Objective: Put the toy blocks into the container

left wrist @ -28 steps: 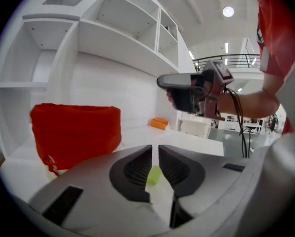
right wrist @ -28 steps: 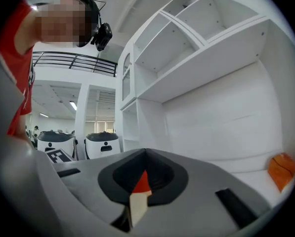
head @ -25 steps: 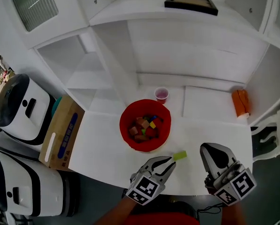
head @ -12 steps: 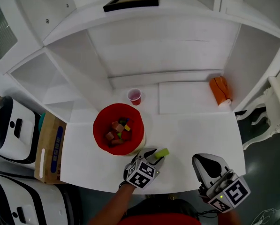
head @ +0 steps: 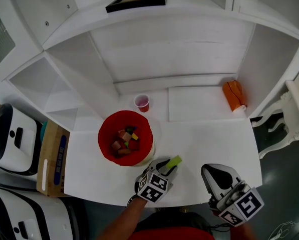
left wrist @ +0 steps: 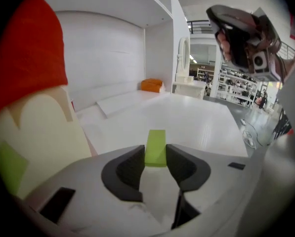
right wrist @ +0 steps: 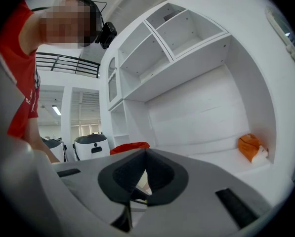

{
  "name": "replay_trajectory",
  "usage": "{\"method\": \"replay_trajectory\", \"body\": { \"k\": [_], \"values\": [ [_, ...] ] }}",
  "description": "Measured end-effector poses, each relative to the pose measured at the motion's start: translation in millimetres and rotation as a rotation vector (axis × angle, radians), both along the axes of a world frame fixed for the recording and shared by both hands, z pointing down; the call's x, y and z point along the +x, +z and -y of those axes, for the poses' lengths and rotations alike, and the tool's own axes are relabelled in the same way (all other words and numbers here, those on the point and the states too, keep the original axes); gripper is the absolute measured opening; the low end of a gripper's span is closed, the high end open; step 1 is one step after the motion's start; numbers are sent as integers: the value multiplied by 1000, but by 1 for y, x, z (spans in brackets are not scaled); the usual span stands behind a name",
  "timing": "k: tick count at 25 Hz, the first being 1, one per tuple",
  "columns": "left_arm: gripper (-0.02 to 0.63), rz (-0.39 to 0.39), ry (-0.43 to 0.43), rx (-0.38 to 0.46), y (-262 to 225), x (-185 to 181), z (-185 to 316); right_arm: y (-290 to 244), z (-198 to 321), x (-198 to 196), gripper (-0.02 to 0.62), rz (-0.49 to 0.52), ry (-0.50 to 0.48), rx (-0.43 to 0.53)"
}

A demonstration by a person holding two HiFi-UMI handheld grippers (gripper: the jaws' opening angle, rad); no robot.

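green block (left wrist: pixel 155 147) is on the table (head: pixel 209 139), just right of the red container (head: pixel 104 134), near its front side. step: pickup of the last loose block, the rest look already inside the container. left gripper (head: pixel 165 166) jaws have just been closing, block sits between them, pads look flush on both its sides. next: lift, swing over the container rim, release. left gripper is tilted down at the table. right gripper (right wrist: pixel 145 157) is level, further right of the container, jaws together, nothing in them

Head view looks steeply down; gripper views share the container (right wrist: pixel 130 147).
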State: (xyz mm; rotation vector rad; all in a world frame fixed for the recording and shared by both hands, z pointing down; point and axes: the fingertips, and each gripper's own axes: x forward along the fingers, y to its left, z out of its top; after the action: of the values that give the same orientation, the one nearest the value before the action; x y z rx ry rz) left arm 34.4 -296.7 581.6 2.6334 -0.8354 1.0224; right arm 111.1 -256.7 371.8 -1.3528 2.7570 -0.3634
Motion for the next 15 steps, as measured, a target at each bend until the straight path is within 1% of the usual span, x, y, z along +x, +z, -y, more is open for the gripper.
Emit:
{"method": "replay_trajectory", "body": {
  "k": [2,4,5,6,8,10,11,13,15],
  "values": [
    [179,-129,-36,51,-36,3,-1,-1,2,-1,12,8,5,5],
    [178,-277,-74,124,-87,1,-5,-4,6,0,12,23,16,9],
    [179,-339,-93,166,-114,-3,-7,-4,8,0,12,33,20,9],
    [179,-388,-116,206,-138,-11,-8,-5,10,-1,12,42,21,9],
    [178,-461,-181,273,-180,-32,-6,-6,13,-5,12,55,13,8],
    [178,-513,-260,325,-212,-57,4,-8,16,-12,12,59,-5,11],
    [178,-524,-299,345,-224,-70,10,-9,17,-18,12,60,-18,14],
    [178,-508,-370,378,-237,-96,24,-13,18,-30,12,62,-47,22],
    [178,-453,-430,379,-234,-118,38,-17,16,-42,12,61,-76,35]
  ]
}}
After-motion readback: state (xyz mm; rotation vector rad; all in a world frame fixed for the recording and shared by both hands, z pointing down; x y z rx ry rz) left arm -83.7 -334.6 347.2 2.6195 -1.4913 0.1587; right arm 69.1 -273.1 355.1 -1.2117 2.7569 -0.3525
